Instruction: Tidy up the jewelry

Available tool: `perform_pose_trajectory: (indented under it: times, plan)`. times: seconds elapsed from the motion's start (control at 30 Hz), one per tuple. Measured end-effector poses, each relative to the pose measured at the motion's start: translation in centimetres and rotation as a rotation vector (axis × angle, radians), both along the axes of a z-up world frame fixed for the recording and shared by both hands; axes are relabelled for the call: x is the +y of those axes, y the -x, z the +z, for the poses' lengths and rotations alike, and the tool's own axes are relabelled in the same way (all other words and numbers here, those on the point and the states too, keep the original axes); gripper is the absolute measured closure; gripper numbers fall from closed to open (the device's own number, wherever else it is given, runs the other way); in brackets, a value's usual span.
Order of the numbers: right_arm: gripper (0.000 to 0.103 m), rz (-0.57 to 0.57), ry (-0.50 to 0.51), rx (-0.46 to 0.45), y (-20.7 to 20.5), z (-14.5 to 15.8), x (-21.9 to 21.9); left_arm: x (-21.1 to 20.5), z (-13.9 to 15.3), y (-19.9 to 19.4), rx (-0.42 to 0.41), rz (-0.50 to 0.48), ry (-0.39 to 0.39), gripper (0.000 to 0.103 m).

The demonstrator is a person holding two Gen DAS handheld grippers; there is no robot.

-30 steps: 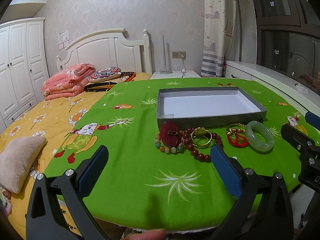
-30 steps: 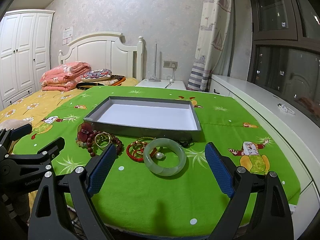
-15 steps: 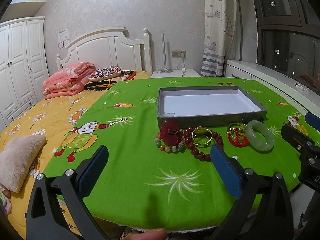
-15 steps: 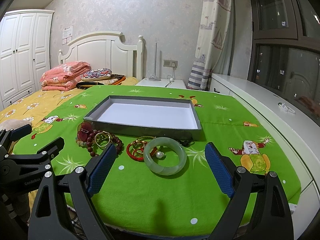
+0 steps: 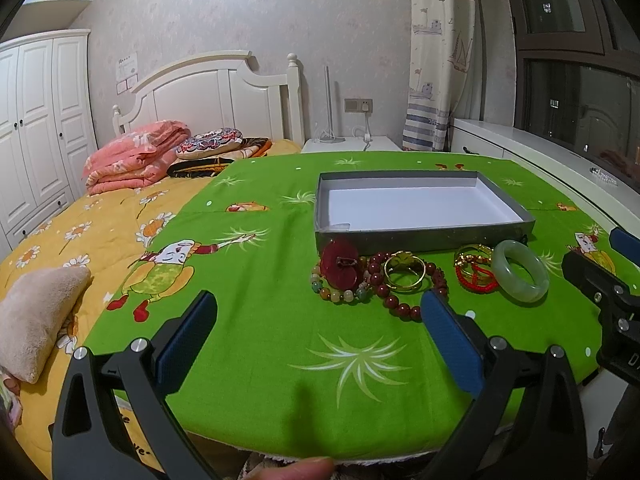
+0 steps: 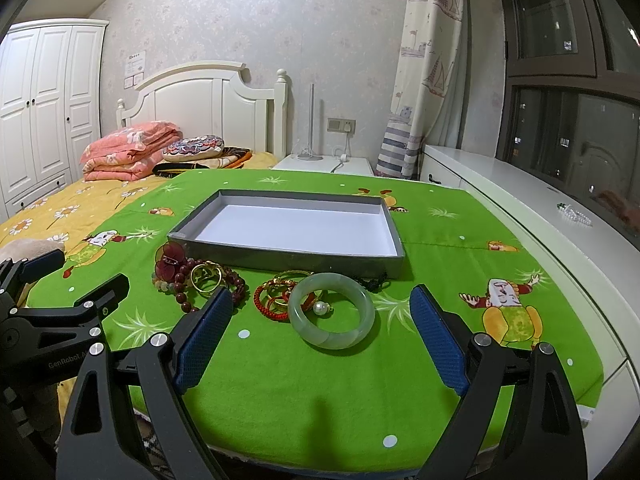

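A shallow grey box (image 5: 424, 234) (image 6: 280, 258) with a white, empty inside sits on the green cloth. In front of it lie a dark red disc pendant (image 5: 340, 268) (image 6: 170, 262), a red bead bracelet (image 5: 400, 306), a gold bangle (image 5: 405, 270) (image 6: 206, 276), red and gold bangles (image 5: 474, 274) (image 6: 274, 298) and a pale green jade bangle (image 5: 520, 270) (image 6: 331, 310) with a pearl (image 6: 319, 309) inside it. My left gripper (image 5: 318, 316) is open and empty, short of the beads. My right gripper (image 6: 320, 314) is open and empty, framing the jade bangle.
The green cloth (image 5: 260, 320) covers a table beside a yellow bed (image 5: 80, 240) with folded pink quilts (image 5: 132, 160). A white windowsill cabinet (image 6: 540, 208) runs along the right. A beige cushion (image 5: 32, 320) lies at the left.
Both grippers have edged slightly forward toward the jewelry. Nothing was taken hold of and the jaws stay open.
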State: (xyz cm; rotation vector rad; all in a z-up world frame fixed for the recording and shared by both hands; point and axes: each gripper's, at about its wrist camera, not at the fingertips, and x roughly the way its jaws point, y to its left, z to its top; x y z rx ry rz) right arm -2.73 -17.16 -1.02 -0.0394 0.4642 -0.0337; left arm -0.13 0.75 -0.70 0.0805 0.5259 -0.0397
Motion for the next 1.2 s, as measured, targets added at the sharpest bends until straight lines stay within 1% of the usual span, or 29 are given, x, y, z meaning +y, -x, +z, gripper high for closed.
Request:
perform_pose_trajectory:
  times: [0.43,0.63,0.9,1.07,1.13,1.2]
  plan:
    - [0.018,-0.001,-0.002,0.006,-0.1,-0.2,0.1,-0.1,-0.1,-0.1,0.01,-0.004,0.005,0.004]
    - [0.018,-0.001,-0.006,0.012,0.0,-0.8,0.4,0.0,-0.2,-0.2,0.024,-0.006,0.011,0.004]
    - [0.018,-0.001,-0.008,0.015,-0.2,-0.4,0.0,-0.1,-0.4,-0.2,0.031,-0.012,0.015,0.005]
    - [0.018,-0.013,-0.016,0.022,-0.4,-0.7,-0.5,0.0,-0.5,0.0,0.04,-0.027,0.021,0.005]
    - [0.018,-0.016,-0.031,0.039,-0.6,-1.0,-0.9,0.1,-0.6,-0.2,0.053,-0.031,0.032,0.005]
    - [0.018,-0.02,-0.048,0.059,-0.9,-1.2,-1.4,0.2,-0.7,-0.4,0.094,-0.036,0.046,0.005]
